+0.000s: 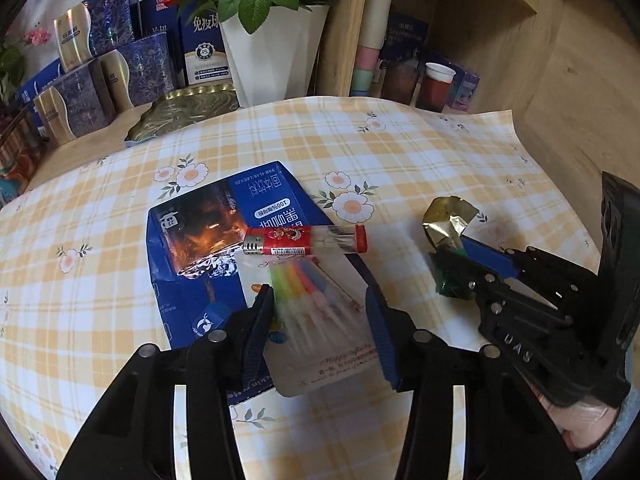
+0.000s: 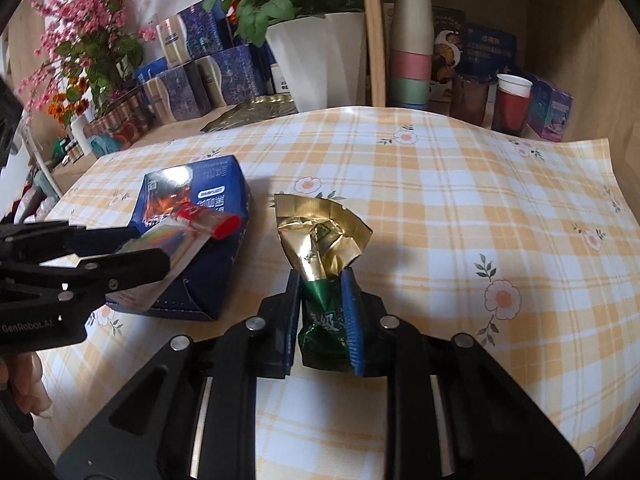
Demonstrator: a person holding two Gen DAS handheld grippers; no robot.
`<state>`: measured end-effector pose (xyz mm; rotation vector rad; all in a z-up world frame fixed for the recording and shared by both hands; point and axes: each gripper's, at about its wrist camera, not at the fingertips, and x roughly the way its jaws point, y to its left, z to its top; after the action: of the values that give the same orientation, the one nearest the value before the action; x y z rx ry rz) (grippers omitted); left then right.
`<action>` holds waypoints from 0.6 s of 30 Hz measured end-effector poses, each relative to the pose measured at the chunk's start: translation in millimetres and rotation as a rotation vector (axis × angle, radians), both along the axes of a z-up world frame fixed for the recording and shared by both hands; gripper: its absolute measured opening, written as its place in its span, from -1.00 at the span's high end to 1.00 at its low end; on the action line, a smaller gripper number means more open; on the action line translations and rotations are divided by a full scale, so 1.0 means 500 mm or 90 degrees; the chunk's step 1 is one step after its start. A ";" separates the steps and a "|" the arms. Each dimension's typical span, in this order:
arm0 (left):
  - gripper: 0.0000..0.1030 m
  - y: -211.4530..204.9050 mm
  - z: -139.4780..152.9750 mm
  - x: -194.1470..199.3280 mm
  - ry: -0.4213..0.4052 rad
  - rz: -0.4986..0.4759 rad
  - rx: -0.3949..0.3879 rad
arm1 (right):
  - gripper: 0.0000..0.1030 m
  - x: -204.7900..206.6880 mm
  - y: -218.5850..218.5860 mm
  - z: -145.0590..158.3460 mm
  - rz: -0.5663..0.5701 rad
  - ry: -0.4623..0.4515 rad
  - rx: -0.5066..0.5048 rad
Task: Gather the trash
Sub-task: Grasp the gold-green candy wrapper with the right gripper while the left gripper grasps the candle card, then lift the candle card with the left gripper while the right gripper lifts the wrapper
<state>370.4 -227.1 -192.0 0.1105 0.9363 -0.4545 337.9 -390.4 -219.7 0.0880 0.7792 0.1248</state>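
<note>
Green-and-gold crinkled foil snack wrapper (image 2: 326,276) lies on the yellow checked floral tablecloth (image 2: 460,208), its long axis running away from the right gripper (image 2: 324,312), gold torn mouth pointing far, green base near. That claw is narrowed onto the green base, pads pressing it. Just left, a clear plastic packet of coloured candles (image 1: 316,312) rests on a flattened blue cardboard carton (image 1: 192,240), beside a red lighter (image 1: 306,241); the left gripper (image 1: 320,312) straddles it, jaws half-closed, contact unclear. Judged best: squeeze firmly, lift straight without dragging the lighter.
</note>
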 end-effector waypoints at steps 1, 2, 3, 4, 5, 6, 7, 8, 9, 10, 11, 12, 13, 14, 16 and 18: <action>0.14 0.003 0.002 -0.001 0.003 -0.001 -0.005 | 0.55 -0.001 -0.002 0.001 -0.002 -0.002 0.003; 0.14 0.012 0.004 -0.003 0.012 -0.003 -0.017 | 0.56 -0.002 -0.003 0.001 -0.002 -0.004 0.006; 0.14 0.021 0.008 -0.007 0.022 -0.005 -0.031 | 0.62 -0.003 -0.004 0.002 -0.002 -0.005 0.007; 0.14 0.035 0.014 -0.013 0.028 -0.006 -0.044 | 0.66 -0.003 -0.004 0.002 -0.002 -0.005 0.006; 0.14 0.043 0.020 -0.020 0.028 -0.006 -0.049 | 0.69 -0.003 -0.004 0.002 -0.002 -0.005 0.005; 0.14 0.053 0.026 -0.027 0.027 -0.008 -0.052 | 0.70 -0.003 -0.003 0.002 -0.001 -0.004 0.002; 0.14 0.065 0.033 -0.035 0.026 -0.013 -0.054 | 0.71 -0.003 -0.001 0.002 0.001 -0.004 0.000; 0.14 0.072 0.037 -0.040 0.027 -0.016 -0.054 | 0.74 -0.003 0.001 0.002 0.004 -0.004 -0.004; 0.14 0.081 0.043 -0.046 0.028 -0.019 -0.055 | 0.77 -0.003 0.004 0.002 0.006 -0.004 -0.007; 0.14 0.090 0.047 -0.051 0.028 -0.021 -0.056 | 0.80 -0.002 0.004 0.002 0.008 -0.005 -0.007; 0.14 0.101 0.053 -0.058 0.026 -0.022 -0.056 | 0.82 -0.002 0.005 0.002 0.009 -0.004 -0.008; 0.14 0.112 0.061 -0.064 0.021 -0.020 -0.059 | 0.83 -0.002 0.004 0.002 0.010 -0.005 -0.007; 0.14 0.120 0.066 -0.069 0.017 -0.017 -0.062 | 0.84 -0.002 0.004 0.002 0.011 -0.005 -0.005; 0.14 0.132 0.074 -0.075 0.012 -0.015 -0.068 | 0.85 -0.003 0.002 0.002 0.012 -0.006 -0.003; 0.14 0.151 0.091 -0.088 -0.003 -0.010 -0.078 | 0.86 -0.004 0.004 0.004 0.014 -0.010 -0.003; 0.14 0.162 0.102 -0.097 -0.014 -0.010 -0.082 | 0.86 -0.008 0.007 0.006 0.014 -0.017 -0.009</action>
<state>322.0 -145.8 -141.2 0.0058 0.8821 -0.5264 334.0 -386.7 -216.5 0.0641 0.7539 0.1414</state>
